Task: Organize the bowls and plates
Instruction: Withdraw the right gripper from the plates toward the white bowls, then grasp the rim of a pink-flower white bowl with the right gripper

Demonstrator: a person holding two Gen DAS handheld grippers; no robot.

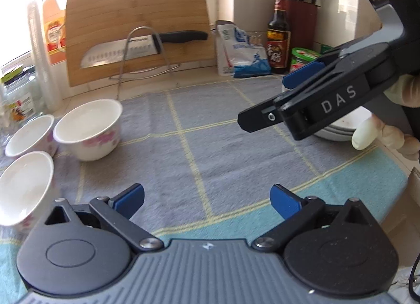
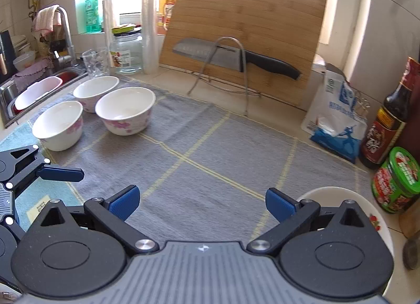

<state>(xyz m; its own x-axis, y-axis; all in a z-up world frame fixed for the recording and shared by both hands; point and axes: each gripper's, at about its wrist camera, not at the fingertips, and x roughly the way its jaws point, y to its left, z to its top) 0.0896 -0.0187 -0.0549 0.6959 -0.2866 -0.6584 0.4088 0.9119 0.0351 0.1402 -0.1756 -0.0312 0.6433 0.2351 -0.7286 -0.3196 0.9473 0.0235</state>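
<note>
Three white bowls with pink flowers stand on a grey checked mat (image 1: pixel 210 133): the largest bowl (image 1: pixel 89 131) (image 2: pixel 126 110), a second bowl (image 1: pixel 31 133) (image 2: pixel 95 91) and a third bowl (image 1: pixel 25 186) (image 2: pixel 59 124). White plates (image 1: pixel 338 128) (image 2: pixel 338 193) are stacked at the mat's right, under my right gripper. My left gripper (image 1: pixel 207 199) is open and empty above the mat's front. My right gripper (image 2: pixel 202 201) is open and empty; it also shows in the left wrist view (image 1: pixel 265 99).
A bamboo cutting board (image 2: pixel 244 39) with a knife (image 2: pixel 236 58) on a wire rack leans at the back. A salt bag (image 2: pixel 336 117), sauce bottle (image 2: pixel 388 120) and green-lidded jar (image 2: pixel 396 180) stand right. A sink (image 2: pixel 34 91), jar (image 2: pixel 126 52) and glass (image 2: pixel 94 62) are left.
</note>
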